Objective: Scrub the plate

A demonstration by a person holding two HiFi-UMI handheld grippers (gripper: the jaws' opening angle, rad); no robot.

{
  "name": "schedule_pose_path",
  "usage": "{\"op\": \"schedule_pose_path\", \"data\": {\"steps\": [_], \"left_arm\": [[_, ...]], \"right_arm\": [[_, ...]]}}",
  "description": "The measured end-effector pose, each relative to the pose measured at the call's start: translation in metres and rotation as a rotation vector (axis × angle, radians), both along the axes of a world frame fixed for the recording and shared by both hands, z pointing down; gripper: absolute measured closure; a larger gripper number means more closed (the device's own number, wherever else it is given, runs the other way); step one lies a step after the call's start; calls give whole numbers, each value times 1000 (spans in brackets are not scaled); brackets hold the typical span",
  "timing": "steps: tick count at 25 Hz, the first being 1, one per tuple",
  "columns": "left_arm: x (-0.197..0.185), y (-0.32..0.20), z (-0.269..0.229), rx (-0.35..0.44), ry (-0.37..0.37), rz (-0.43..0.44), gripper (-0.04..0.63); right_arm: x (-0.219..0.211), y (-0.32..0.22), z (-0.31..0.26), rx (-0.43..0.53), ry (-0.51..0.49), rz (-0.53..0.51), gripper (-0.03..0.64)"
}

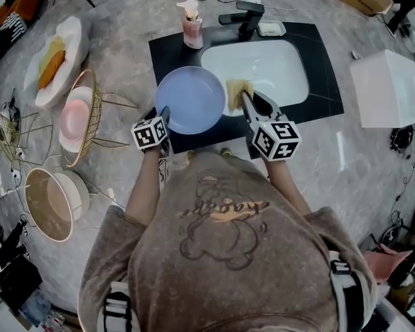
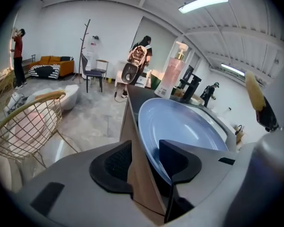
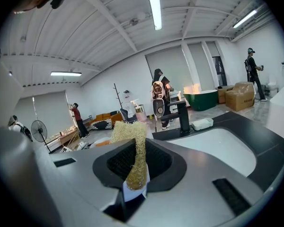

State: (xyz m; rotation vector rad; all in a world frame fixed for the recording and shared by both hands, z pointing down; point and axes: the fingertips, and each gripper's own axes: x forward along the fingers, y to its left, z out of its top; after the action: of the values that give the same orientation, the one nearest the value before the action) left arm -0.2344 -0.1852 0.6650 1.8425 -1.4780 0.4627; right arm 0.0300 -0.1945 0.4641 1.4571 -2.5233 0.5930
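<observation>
A light blue plate [image 1: 190, 99] hangs over the left end of the black counter [image 1: 325, 81], beside the white sink basin [image 1: 266, 64]. My left gripper [image 1: 164, 118] grips its near rim. In the left gripper view the plate [image 2: 184, 126] stands edge-on between the pads, with my left gripper [image 2: 144, 157] shut on the rim. My right gripper [image 1: 245, 99] sits just right of the plate, shut on a yellow fibrous sponge [image 1: 236, 92]. In the right gripper view the sponge [image 3: 130, 136] sticks up out of my right gripper [image 3: 135, 174].
A pink soap dispenser [image 1: 191, 25], a black faucet [image 1: 245, 16] and a soap dish [image 1: 271, 28] stand behind the basin. Left of the counter are a gold wire rack with a pink plate [image 1: 76, 116], other dishes [image 1: 55, 61] and a bowl [image 1: 52, 203]. A white box [image 1: 391, 88] stands right.
</observation>
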Motion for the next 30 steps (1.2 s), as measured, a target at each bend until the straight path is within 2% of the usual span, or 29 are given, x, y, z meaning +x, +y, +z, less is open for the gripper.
{"op": "schedule_pose_path", "data": {"steps": [6,14,24,28,30], "left_arm": [[6,0,-1,11,39,3,455],[5,2,-5,10,17,-20,480],[2,-3,-34,61,2,-91,521],[2,-6,-48,86,32,-124,543],[2,-5,-54,91,69,-154,552]], "right_arm": [[0,1,1,-7,3,2,565],[0,4,1,-7,7,-10,565],[9,12,1,-5,10,-20,565],[12,15,1,-4,10,-29,565],[14,17,2,-3,13,-34,565]]}}
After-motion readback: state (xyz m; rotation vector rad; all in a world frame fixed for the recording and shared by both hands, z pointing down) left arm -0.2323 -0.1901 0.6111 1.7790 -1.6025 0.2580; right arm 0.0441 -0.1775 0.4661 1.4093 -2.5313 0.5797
